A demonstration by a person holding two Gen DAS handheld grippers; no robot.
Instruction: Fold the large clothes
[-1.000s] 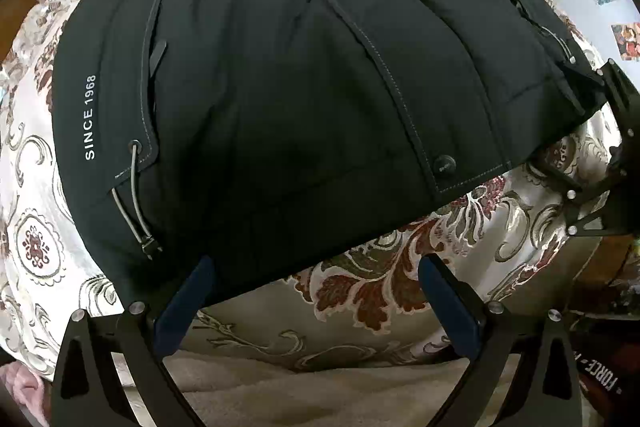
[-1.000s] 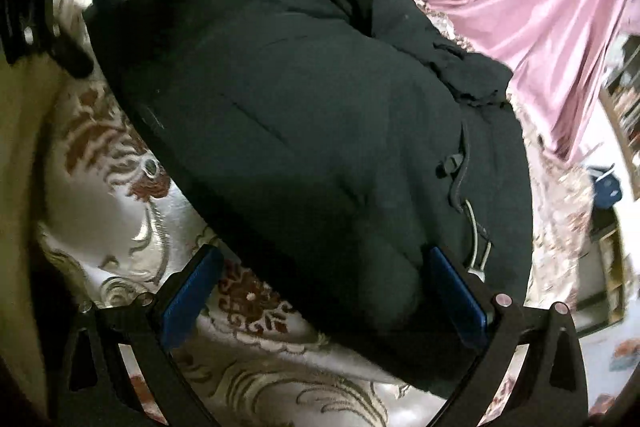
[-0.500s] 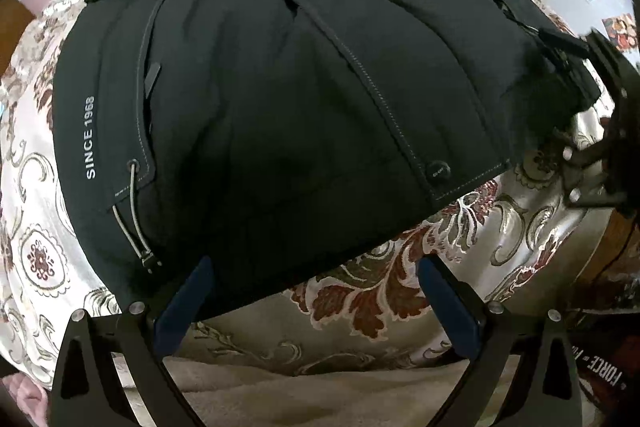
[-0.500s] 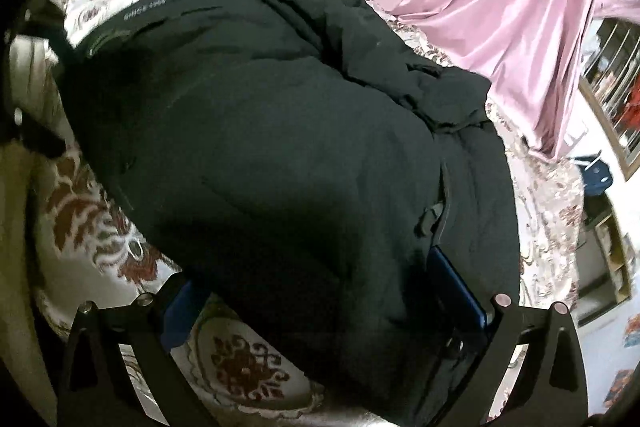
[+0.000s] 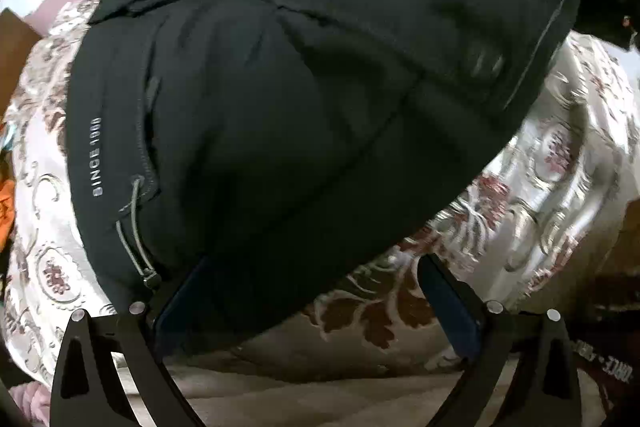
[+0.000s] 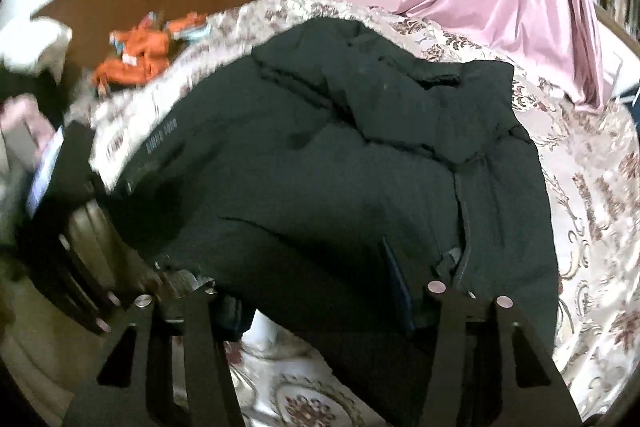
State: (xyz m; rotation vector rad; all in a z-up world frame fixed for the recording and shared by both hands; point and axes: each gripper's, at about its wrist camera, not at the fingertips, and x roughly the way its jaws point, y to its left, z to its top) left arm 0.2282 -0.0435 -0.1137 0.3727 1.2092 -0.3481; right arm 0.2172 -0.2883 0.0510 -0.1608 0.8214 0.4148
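- Lifted since the earlier frame, the black jacket [image 6: 340, 195] corner rises off the bed [image 6: 592, 195].
- Right gripper [image 6: 316, 303]: jaws closing, grasping the jacket hem.
- Left gripper [image 5: 316, 311]: jaws released, wide apart.

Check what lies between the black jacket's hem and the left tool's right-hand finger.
Only bare floral bedspread, seen in the left wrist view; the black jacket ends short of that finger.

The right gripper [image 6: 316, 291] is closing on the jacket's [image 6: 320, 187] hem, now lifted.
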